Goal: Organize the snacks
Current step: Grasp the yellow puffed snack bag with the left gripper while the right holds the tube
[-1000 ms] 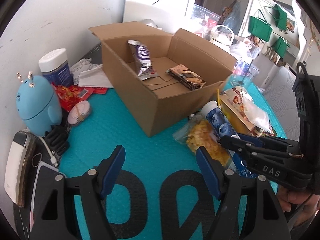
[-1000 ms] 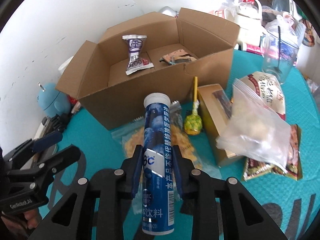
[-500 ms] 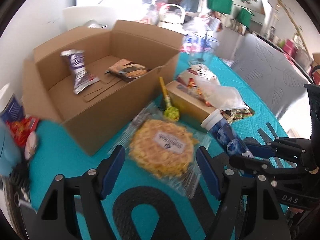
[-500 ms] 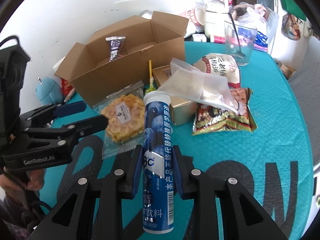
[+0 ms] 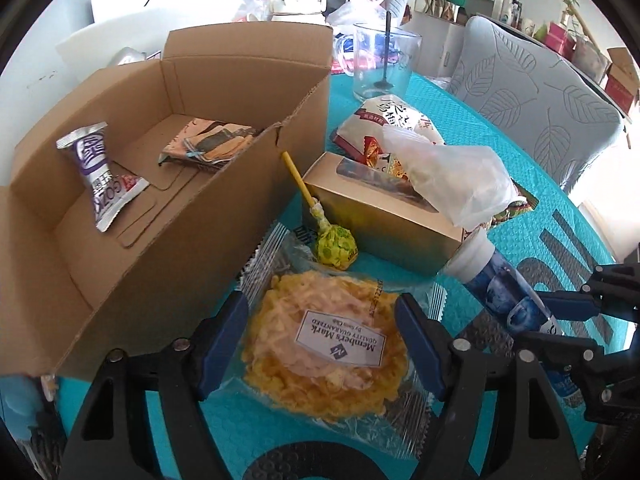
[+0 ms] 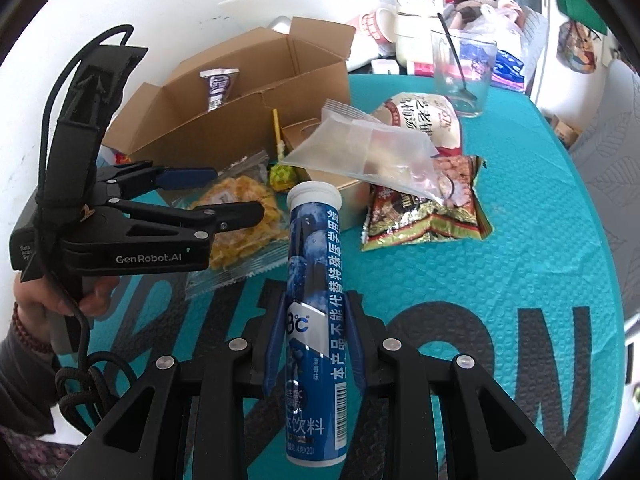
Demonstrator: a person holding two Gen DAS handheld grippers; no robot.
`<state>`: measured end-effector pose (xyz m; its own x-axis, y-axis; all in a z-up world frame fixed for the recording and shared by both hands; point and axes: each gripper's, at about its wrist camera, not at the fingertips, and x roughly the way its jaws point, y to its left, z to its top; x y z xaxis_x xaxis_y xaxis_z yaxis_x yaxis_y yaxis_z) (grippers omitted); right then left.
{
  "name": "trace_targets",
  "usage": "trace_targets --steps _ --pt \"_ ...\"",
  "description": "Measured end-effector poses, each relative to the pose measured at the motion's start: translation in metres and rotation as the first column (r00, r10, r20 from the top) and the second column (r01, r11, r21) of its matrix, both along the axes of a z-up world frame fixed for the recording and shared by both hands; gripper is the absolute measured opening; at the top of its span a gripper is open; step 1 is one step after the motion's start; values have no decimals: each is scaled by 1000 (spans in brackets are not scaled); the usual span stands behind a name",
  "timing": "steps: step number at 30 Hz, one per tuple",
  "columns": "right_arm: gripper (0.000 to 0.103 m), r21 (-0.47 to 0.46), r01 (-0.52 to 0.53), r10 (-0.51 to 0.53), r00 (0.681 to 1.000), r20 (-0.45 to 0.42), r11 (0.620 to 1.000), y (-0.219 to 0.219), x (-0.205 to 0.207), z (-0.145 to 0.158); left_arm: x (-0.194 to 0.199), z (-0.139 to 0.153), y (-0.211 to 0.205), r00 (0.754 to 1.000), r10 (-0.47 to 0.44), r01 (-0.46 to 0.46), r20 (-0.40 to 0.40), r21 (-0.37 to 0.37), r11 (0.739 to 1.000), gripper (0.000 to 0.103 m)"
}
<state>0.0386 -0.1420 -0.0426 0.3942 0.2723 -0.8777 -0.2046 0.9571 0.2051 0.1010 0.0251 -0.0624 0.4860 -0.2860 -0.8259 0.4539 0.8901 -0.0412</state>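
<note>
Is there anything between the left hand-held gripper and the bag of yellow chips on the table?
Nothing visible. The left hand-held gripper is right above the chips bag, its jaws opening on either side of it, not pressing yet. The lollipop lies beyond, clear of the fingers.

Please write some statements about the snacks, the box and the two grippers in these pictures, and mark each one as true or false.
1. The right gripper is clamped on the blue tube. True.
2. The cardboard box holds no snacks. False: a purple-and-silver packet and a flat packet lie inside.
3. The left gripper has its jaws around the yellow snack bag. True: they are opening, one on each side of it.
4. The lollipop lies inside the box. False: it lies on the table, between the box and the gold carton.
5. The drinking glass lies on its side. False: it stands upright.
</note>
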Motion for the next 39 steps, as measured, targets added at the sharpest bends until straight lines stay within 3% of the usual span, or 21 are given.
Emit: trace_targets --steps 1,4,6,9,15,19,22,24,29,33,39 --pt "28 1 5 -5 1000 -4 1000 -2 1 -1 2 -1 0 1000 -9 9 -9 -6 1000 82" --pt "28 -2 11 -11 1000 -9 1000 -5 0 -4 1 -7 -9 997 -77 77 -28 17 997 103" --pt "28 1 10 -10 1000 -13 1000 -6 0 -5 -3 -13 -19 994 -107 107 -12 98 989 103" --pt "28 -3 8 -9 1000 -19 1000 -6 0 -7 -11 -14 -26 991 -131 127 21 142 982 103" --pt "28 6 17 -17 999 -35 1000 -9 1 -11 -10 -19 -24 991 -133 132 -2 143 981 103" --pt "28 10 14 -14 999 -38 1000 -8 0 -12 -5 -19 -14 996 -77 81 -51 81 993 103" --pt "28 14 13 -12 999 -40 1000 -8 1 -13 -14 -15 -8 998 -38 40 -46 57 998 87" --pt "28 10 13 -12 999 -38 1000 -9 1 -12 -22 -11 -7 999 -27 29 -46 55 998 70" --pt "28 13 19 -19 999 -32 1000 -16 1 -12 -41 -7 -3 998 20 -17 -54 47 999 49" --pt "28 8 22 -22 999 -30 1000 -21 -3 -12 -54 0 6 996 36 -36 -86 -3 999 40" --pt "28 19 25 -25 999 -20 1000 -27 -11 -10 -74 11 8 996 53 -56 -73 -36 998 30"
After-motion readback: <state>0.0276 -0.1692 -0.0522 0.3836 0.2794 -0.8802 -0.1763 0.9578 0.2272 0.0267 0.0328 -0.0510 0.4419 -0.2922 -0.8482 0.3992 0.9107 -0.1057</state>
